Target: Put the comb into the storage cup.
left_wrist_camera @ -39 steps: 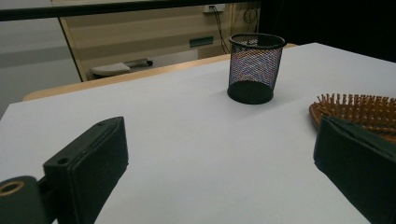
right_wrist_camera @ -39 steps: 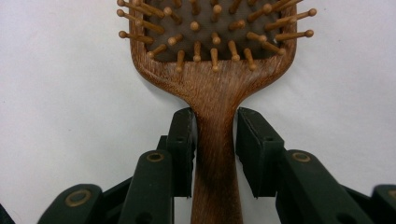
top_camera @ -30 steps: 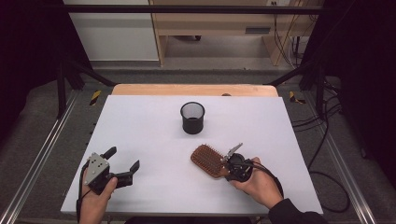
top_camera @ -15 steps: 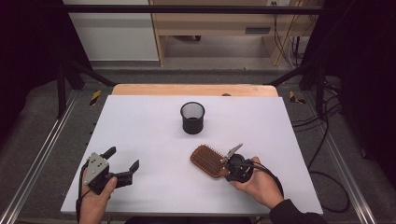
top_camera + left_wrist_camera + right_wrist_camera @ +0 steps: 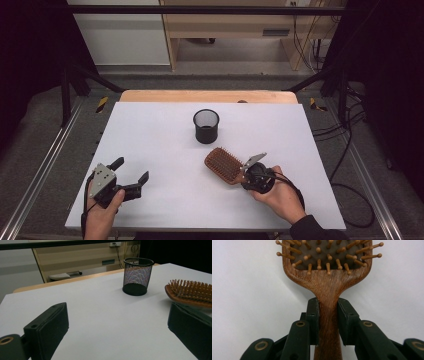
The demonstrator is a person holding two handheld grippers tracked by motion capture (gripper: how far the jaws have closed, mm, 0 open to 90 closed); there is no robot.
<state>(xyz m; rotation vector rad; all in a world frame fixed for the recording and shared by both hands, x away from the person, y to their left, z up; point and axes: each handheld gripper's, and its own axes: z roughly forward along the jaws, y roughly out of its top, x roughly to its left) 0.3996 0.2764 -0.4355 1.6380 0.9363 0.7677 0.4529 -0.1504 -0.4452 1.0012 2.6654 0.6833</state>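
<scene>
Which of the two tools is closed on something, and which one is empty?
The right tool is closed on the wooden hairbrush, at its handle. The left tool is empty, its jaws wide apart above the table.

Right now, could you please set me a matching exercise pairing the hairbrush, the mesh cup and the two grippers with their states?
Things:
1. wooden hairbrush
2. black mesh pen cup
3. left gripper
4. right gripper

States:
A. jaws wide apart, holding nothing
B. standing upright, apart from both grippers
C. bristles up, handle clamped
D. jaws closed on a wooden handle

Pairs: 1-C, 2-B, 3-A, 4-D
</scene>
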